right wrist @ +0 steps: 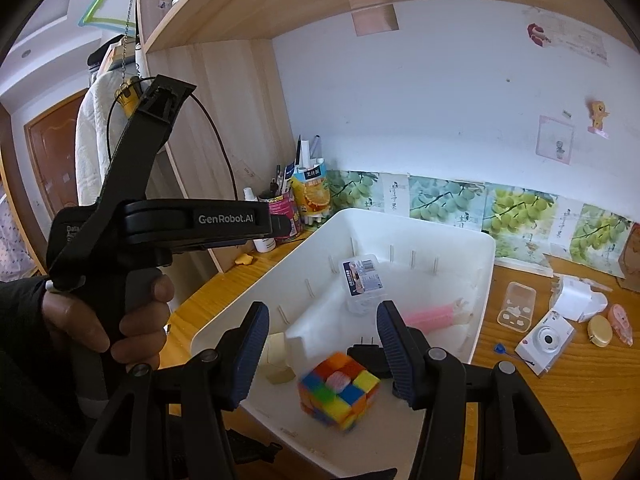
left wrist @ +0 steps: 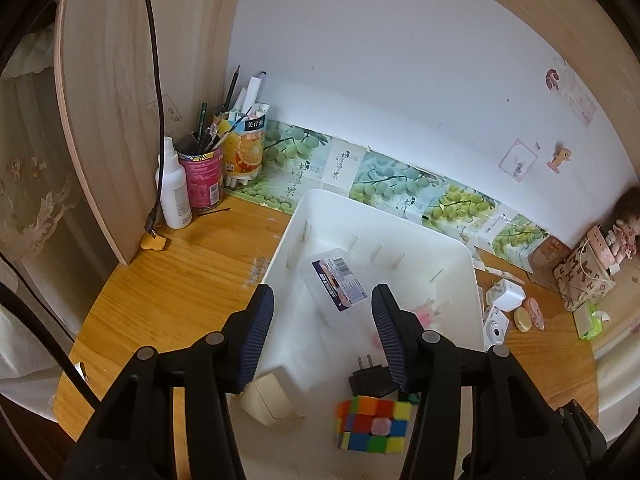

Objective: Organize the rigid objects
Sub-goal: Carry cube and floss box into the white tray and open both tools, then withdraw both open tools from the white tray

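Colourful cube (right wrist: 339, 390) in bin (right wrist: 482, 280), below right tongs (right wrist: 322, 354)

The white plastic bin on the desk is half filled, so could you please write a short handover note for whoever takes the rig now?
Left claw: open, empty, over the bin.
Right claw: open, empty, over the bin's near end.
In the white plastic bin: multicoloured puzzle cube, black plug adapter, clear labelled plastic box, pink item, cream block.
Left on the wooden desk: small white camera, white charger, clear plastic case, round gold tin, pink correction tape.
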A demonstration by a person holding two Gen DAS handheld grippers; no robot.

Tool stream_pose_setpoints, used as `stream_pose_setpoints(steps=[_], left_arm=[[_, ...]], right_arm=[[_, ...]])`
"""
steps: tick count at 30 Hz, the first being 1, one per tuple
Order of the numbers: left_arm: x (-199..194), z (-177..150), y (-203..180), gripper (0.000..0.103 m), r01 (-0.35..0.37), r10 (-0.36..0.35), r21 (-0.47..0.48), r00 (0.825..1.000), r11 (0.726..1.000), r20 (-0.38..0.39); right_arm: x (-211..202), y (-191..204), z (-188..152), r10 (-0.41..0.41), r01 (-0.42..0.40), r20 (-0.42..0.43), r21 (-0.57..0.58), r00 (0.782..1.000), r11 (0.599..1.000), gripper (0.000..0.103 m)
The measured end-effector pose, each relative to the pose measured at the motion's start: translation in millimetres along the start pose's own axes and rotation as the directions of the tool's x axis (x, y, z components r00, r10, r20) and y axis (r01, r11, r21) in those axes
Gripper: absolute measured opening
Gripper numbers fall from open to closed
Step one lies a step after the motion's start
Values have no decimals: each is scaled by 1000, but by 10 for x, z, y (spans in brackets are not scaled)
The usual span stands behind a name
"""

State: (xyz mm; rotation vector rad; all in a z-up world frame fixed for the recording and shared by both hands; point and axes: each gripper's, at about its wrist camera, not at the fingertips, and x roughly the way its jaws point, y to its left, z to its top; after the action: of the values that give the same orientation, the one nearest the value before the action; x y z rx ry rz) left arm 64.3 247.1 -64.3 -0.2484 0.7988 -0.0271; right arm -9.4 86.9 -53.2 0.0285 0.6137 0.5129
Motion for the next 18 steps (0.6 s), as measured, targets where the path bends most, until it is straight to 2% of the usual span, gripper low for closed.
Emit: stream_pose_setpoints(steps=[5, 18], left_arm=[[-21, -49, -82, 55, 0, 0, 0, 1000, 1000, -12], [-110, -239, -514, 55, 2, -3, -22, 999, 1000, -33]], right_arm=[[-71, -51, -21, 5, -5, -6, -4, 1000, 1000, 59], [-426, -381, -105, 6, -6, -23, -18, 1000, 1000, 72]])
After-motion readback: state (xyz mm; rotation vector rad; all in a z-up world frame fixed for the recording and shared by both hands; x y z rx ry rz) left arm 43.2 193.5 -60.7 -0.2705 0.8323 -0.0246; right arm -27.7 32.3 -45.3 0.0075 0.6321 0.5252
